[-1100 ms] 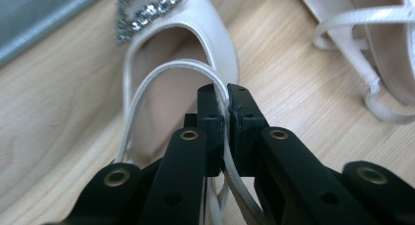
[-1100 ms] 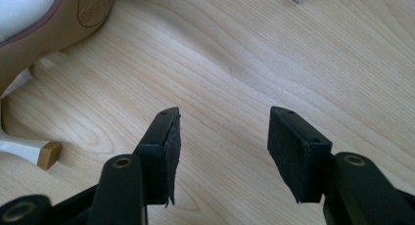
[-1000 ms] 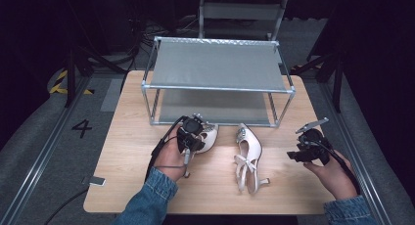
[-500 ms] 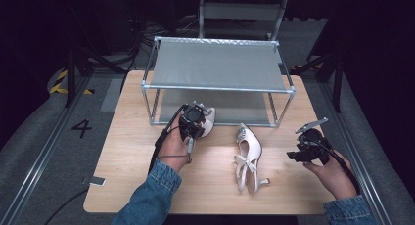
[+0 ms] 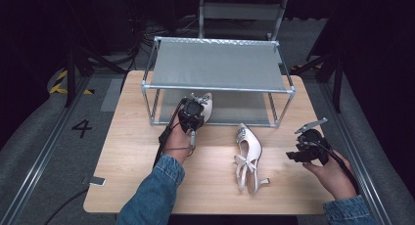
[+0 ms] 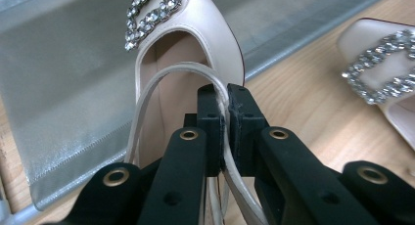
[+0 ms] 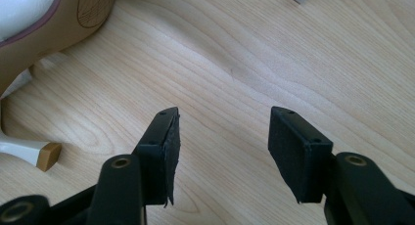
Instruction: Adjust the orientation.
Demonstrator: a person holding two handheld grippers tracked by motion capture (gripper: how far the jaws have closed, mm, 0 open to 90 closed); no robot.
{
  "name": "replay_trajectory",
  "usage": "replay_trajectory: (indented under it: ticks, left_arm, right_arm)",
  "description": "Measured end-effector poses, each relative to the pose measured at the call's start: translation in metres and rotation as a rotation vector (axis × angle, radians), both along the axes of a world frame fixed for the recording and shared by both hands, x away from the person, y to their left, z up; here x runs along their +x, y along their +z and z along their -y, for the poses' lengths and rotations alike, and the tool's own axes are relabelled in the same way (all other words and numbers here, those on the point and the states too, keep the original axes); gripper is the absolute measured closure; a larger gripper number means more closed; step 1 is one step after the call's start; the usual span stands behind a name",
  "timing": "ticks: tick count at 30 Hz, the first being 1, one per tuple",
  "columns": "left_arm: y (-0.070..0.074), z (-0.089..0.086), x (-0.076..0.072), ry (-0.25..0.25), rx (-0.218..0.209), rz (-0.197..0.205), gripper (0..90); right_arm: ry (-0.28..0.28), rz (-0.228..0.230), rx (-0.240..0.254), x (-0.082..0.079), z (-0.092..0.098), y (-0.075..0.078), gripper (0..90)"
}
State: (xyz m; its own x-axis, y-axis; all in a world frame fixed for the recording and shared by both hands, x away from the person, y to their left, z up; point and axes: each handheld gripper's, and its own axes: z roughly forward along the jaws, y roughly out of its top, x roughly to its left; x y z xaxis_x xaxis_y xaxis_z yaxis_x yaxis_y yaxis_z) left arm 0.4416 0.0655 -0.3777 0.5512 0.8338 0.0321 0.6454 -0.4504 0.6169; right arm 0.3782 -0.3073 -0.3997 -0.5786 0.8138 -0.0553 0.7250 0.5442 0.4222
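Jaws tight on shoe strap, forearm outstretched.

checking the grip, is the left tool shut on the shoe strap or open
Shut on it: the left tool pinches the white strap of the held shoe between its pads.

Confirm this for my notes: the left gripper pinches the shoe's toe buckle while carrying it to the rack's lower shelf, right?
Not quite. The left gripper pinches the shoe's thin heel strap, not the jewelled buckle, as the left gripper view shows. The rest stands: the shoe is at the rack's lower shelf.
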Motion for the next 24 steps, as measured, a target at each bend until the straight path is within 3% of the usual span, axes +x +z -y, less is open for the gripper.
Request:
replay_trajectory:
  ticks: [3,11,15,19,24]
  left_arm:
    - [-0.008,0.001,0.003,0.014,0.001,0.020,85.5]
    - [-0.017,0.003,0.016,0.048,0.006,0.025,85.6]
    - [-0.024,0.006,0.024,0.053,-0.022,0.002,85.5]
    - [-0.025,0.010,0.027,0.051,-0.016,-0.006,85.5]
    - [-0.029,0.019,0.032,0.026,-0.031,-0.048,85.0]
  right_arm:
    - [-0.001,0.005,0.001,0.000,0.000,0.000,46.2]
    - [0.004,0.013,0.000,-0.001,-0.002,-0.001,46.3]
    - [0.005,0.024,0.000,-0.001,-0.002,-0.001,46.5]
    - [0.004,0.028,-0.001,-0.001,-0.002,-0.001,46.4]
    - [0.004,0.023,0.000,0.000,-0.002,-0.003,46.2]
